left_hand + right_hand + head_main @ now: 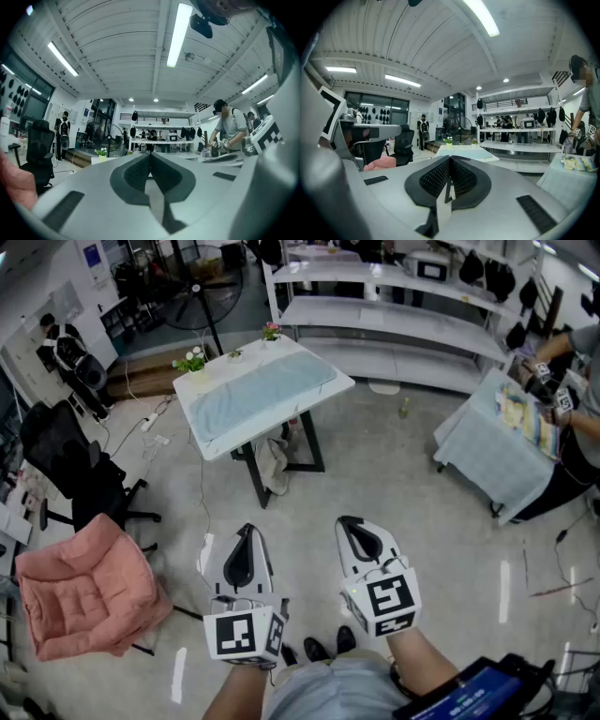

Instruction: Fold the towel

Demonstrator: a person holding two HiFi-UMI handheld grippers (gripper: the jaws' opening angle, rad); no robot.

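1. The shiny grey floor (394, 484) lies between my grippers and the tabletop.
2. Long white shelves (394, 320) run along the far wall. Dark bags hang at their right end.
3. The white tabletop (323, 390) stands well ahead of me. The light blue towel (258, 395) lies spread flat on it and covers most of it. It is far from both grippers.
4. A second table (487, 465) with a pale cover stands at the right. A person (577, 381) works at it on a bright, many-coloured cloth.
5. A pink cushioned chair (84, 592) sits near my left side. A black office chair (66, 460) is just behind it.
6. A big black fan (202, 277) stands behind the tabletop.
7. My left gripper (247, 538) (151, 154) is closed tight with nothing in it.
8. My right gripper (354, 529) (450, 159) is closed tight too, and holds nothing.
9. A pale cloth (274, 465) hangs under the tabletop by its black legs.
10. Two small flower pots (192, 360) stand at the far edge of the tabletop.
11. Each gripper has a cube with black and white squares. The blue poster (94, 257) on the left wall is too blurred to read.
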